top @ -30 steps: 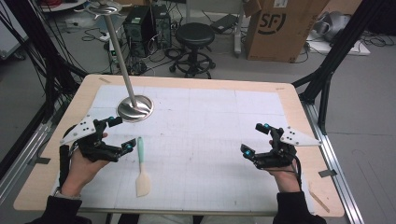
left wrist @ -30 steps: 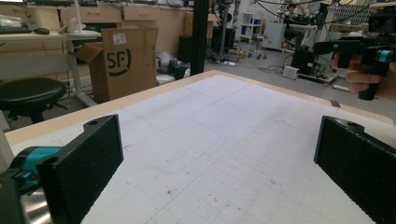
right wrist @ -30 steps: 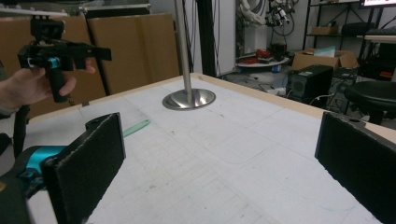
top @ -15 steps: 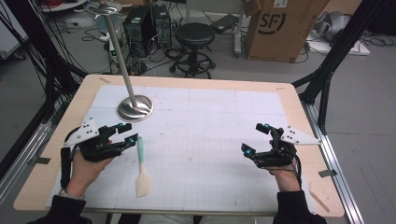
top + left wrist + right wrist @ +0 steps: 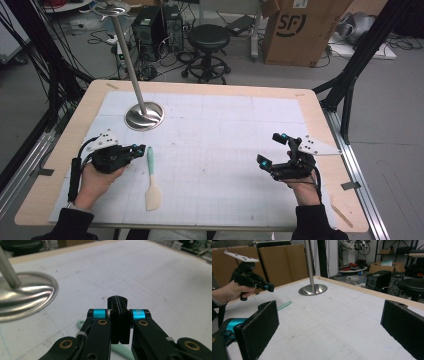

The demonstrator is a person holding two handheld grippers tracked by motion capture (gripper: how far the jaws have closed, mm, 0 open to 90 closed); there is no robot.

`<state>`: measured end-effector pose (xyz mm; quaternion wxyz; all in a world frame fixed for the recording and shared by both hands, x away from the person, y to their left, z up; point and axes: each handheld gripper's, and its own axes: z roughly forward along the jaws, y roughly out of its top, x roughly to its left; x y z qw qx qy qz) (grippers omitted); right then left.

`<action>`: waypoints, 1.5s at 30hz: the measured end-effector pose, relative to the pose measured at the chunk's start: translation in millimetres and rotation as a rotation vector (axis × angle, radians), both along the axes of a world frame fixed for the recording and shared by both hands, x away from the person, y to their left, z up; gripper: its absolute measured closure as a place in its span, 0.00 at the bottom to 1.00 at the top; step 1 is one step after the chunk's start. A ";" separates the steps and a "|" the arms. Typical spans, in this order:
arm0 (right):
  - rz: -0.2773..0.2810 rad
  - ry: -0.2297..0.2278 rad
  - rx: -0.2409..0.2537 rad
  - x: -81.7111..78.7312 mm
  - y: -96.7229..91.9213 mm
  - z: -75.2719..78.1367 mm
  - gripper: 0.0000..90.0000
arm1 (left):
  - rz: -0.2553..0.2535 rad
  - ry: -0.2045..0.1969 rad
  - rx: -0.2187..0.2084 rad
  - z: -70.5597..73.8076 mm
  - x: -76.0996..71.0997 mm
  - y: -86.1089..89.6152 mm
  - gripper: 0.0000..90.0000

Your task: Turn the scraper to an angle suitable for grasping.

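- The left gripper (image 5: 135, 150) has come down toward the mat, closer to the mint-green handle of the silicone spatula (image 5: 151, 176) than a second ago, and its jaws have just been closing; in the left gripper view they now meet pad to pad
- No handle shows between those pads: green peeks out to the side and underneath them in the left gripper view (image 5: 81, 323), so the closure looks empty and, as I judge it, the pick-up has not yet succeeded
- The spatula lies flat on the white gridded mat (image 5: 225, 150), handle tip just beside the left gripper, cream blade pointing to the near edge, and it lies where it did
- The right gripper (image 5: 272, 152) rests at the far side of the mat, well apart from the spatula, jaws spread wide with nothing in them
- The steel stand with round base (image 5: 144, 116) is cut off at the top
- Whether the left pads touch the handle is hidden beneath the gripper body
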<state>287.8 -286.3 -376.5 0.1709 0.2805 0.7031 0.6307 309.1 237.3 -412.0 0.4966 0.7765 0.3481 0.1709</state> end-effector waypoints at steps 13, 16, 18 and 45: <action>-0.001 0.012 -0.014 1.1 2.9 -3.4 0.00 | 0.084 0.096 0.073 -21.9 17.0 -0.4 1.00; 0.000 0.017 -0.014 1.2 2.8 -3.6 0.00 | 0.087 0.131 0.070 -27.7 22.2 -1.5 1.00; 0.001 0.017 -0.015 1.2 2.7 -3.6 0.00 | 0.096 0.145 0.089 -31.2 25.4 -2.8 1.00; -0.023 0.011 -0.006 0.8 -1.2 -2.7 0.00 | -0.010 0.158 0.215 -31.4 22.7 -53.2 1.00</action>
